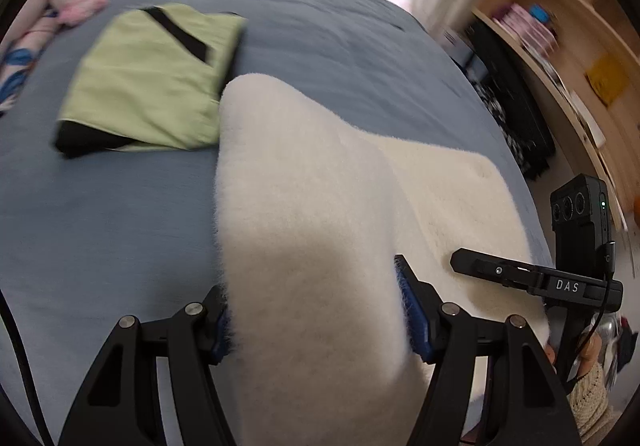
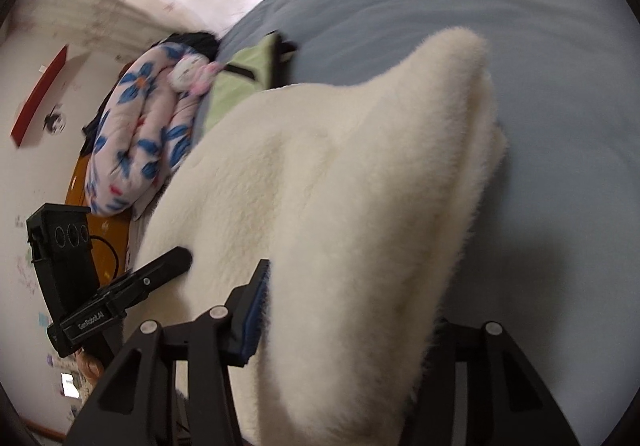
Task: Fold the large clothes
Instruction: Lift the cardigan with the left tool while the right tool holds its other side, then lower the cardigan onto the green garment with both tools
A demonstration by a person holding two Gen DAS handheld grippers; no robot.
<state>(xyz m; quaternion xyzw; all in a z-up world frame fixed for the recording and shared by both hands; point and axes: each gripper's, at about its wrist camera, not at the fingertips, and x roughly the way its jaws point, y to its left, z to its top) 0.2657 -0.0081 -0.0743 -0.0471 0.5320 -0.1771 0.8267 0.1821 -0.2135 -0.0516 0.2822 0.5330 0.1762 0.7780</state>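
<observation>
Left gripper (image 1: 316, 310) clamps the fluffy white garment (image 1: 320, 206).
Folded green garment (image 1: 152, 82) lies far left on the blue bed (image 1: 100, 214).

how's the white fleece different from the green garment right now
The white fleece is fluffy and plain cream; the green garment is smooth, with black trim. The fleece is partly lifted, pinched in the left claw and the right claw; the green garment lies flat and untouched. The green garment is already folded into a neat rectangle; the fleece is not. Both rest on the blue bed.
</observation>
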